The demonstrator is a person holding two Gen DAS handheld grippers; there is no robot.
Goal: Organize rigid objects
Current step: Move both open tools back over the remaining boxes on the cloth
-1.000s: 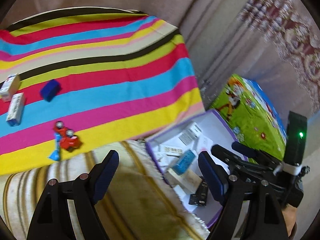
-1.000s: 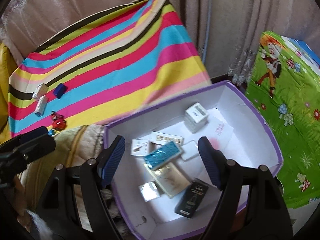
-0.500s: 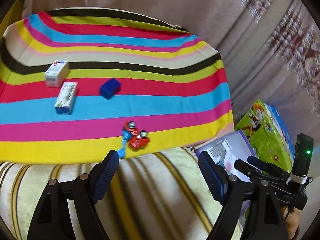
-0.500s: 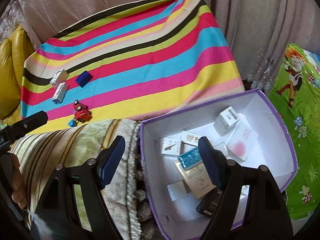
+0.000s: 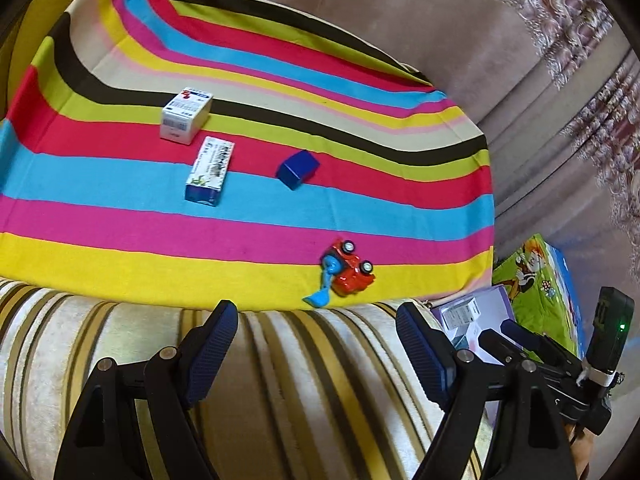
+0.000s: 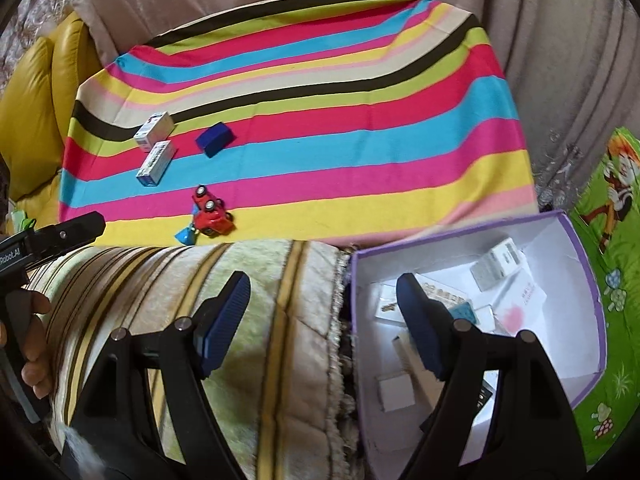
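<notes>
Right now both grippers hang empty over a cream-and-gold striped cushion (image 5: 280,380), their fingers spread wide with nothing between them. The left gripper (image 5: 316,352) looks out over a striped cloth (image 5: 360,208) that covers the surface ahead, and four things lie on it: a white carton (image 5: 186,115) farthest back, a longer white-and-blue carton (image 5: 210,171) just in front of it, a small dark blue box (image 5: 298,169) off to the right of those, and a red toy car (image 5: 350,270) near the cloth's front edge — tipped on its side, wheels showing, with a light blue scoop (image 5: 325,286) attached. The right gripper (image 6: 324,320) sits farther to the right, with one finger over the cushion and the other over an open purple-edged box (image 6: 588,280). That box stands beside the cushion and already holds several small cartons and packets, among them a white carton (image 6: 498,264) at the back — the rest are partly hidden by the finger. A green cartoon-print mat (image 6: 616,240) lies beyond the box. A person's hand (image 6: 30,344) grips the left gripper's handle at the edge of the right view.
</notes>
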